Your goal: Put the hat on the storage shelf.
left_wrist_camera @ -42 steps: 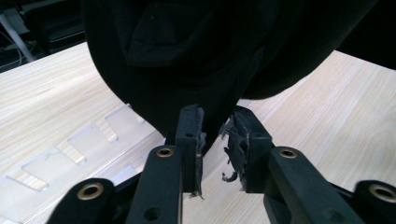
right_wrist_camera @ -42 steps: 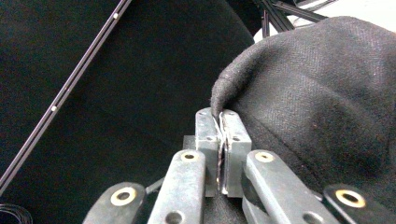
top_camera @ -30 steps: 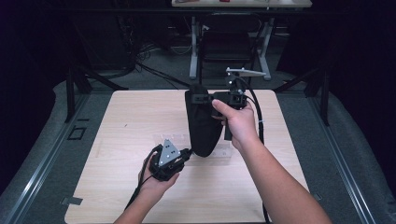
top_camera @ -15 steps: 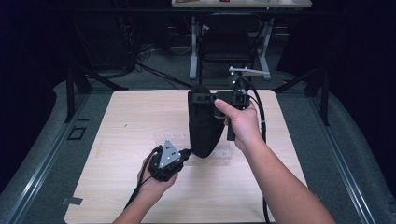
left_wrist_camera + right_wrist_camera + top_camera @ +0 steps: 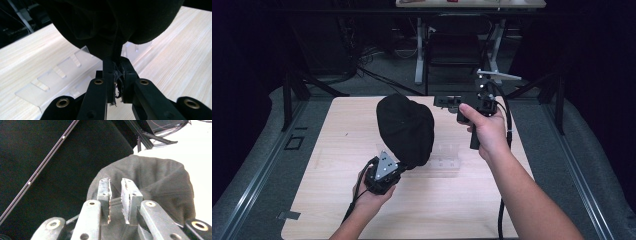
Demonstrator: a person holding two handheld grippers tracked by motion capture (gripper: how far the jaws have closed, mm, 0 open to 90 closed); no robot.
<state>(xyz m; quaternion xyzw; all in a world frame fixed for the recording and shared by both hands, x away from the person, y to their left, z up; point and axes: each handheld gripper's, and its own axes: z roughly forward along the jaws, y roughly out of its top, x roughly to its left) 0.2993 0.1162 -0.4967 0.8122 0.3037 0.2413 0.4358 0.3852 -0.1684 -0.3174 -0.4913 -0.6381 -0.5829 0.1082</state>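
Note:
A black cloth cap (image 5: 404,127) lies slumped in a rounded heap at the middle of the wooden table (image 5: 337,200). My left gripper (image 5: 403,168) sits at the cap's near edge, shut on its hem. In the left gripper view the black fabric (image 5: 112,25) is pinched between the jaws of the left gripper (image 5: 116,62), frayed threads hanging below. My right gripper (image 5: 438,102) hovers to the right of the cap, apart from it. Its jaws have just been opening and stand a narrow gap apart, with nothing between them. Beyond the right gripper (image 5: 115,181) lies the cap (image 5: 155,177).
A clear plastic slotted rack (image 5: 444,156) lies flat on the table, partly under the cap; the same rack (image 5: 57,77) shows under my left gripper. Dark floor, cables and the legs of a table (image 5: 419,55) lie past the table's far edge.
The right gripper has let go of the cap's top and moved off to the right. The cap, held stretched tall before, has dropped into a round heap. The left hand stayed put.

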